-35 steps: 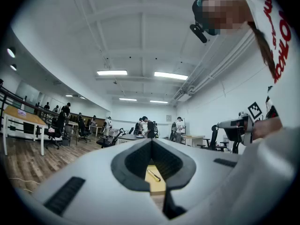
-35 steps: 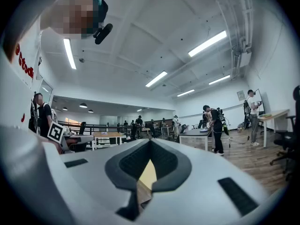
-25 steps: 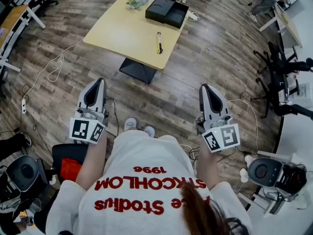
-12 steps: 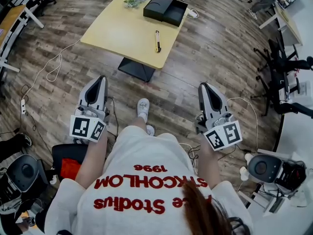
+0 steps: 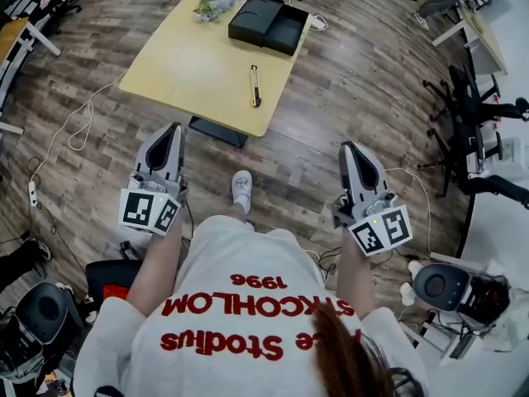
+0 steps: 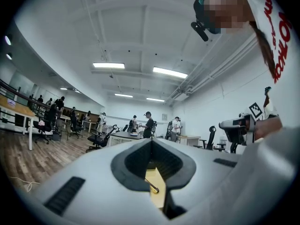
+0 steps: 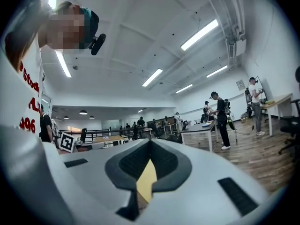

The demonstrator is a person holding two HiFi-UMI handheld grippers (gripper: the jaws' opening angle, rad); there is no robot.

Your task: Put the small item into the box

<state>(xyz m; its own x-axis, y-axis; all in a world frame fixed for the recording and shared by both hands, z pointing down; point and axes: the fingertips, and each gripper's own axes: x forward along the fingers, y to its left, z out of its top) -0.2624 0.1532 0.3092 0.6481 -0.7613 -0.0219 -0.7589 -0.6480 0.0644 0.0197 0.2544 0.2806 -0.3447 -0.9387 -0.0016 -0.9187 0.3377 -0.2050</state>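
Holding the left claw [image 5: 169, 132] fully shut on nothing, and the right claw [image 5: 350, 149] pinched together and just as empty, you stood short of the table [image 5: 182, 64] with both claws low at your sides, pointing toward it. The item [image 5: 255, 86], a slim stick-like thing, lay flat on the table near its closer edge. It was well apart from the box [image 5: 269, 23], which sat open at the far corner. I judged the main risk to be arriving with the jaws closed: shut tips would have shoved the item instead of straddling it. So near the edge, a nudge could have sent it to the floor. Being thin and flat on the top, it could also have slipped from a shallow pinch on the way to the box. A cable [image 5: 78, 126] trailed over the floor left of the table, and a careless step could have caught it. Against a second earlier, you had moved nearer: the table, item and box sat lower and further left in the head view. One shoe [image 5: 241, 187] had gone ahead where two had stood side by side, and the left claw had stayed closed.
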